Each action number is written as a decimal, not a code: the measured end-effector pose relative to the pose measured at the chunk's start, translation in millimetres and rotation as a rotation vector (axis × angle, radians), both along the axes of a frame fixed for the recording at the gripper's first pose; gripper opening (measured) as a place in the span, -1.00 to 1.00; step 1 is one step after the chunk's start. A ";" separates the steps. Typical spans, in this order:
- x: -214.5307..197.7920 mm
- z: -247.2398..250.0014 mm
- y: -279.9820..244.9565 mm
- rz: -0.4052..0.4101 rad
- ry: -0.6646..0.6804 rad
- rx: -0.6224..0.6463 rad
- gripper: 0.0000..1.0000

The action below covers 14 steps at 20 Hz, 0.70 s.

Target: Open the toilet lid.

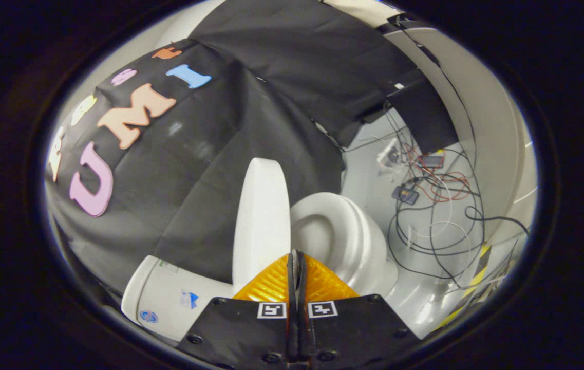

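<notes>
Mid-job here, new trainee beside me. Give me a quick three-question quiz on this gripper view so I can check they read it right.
1. True or false: the toilet lid is raised, standing up off the bowl.
2. The gripper jaws are: A) wide open, B) closed together with nothing between them, C) clamped on the lid.
3. What lies on the floor beyond the bowl?

Key
1. True. The lid stands upright beside the tank, and the seat and bowl opening are exposed.
2. B. The tips meet just short of the lid's lower edge.
3. A tangle of cables and small electronics.
</notes>
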State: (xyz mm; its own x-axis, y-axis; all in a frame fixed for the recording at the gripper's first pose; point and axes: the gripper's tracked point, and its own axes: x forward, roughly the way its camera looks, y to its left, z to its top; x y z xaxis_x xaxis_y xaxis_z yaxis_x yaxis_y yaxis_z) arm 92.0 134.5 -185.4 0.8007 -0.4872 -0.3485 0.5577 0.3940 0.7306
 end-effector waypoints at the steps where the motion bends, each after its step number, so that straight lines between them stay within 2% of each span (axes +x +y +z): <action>1: 5.6 12.3 4.5 0.019 -0.021 -0.027 -0.97; 9: 33.4 81.9 54.3 0.162 -0.046 -0.267 -0.95; 14: 51.3 116.0 98.4 0.304 -0.029 -0.457 -0.85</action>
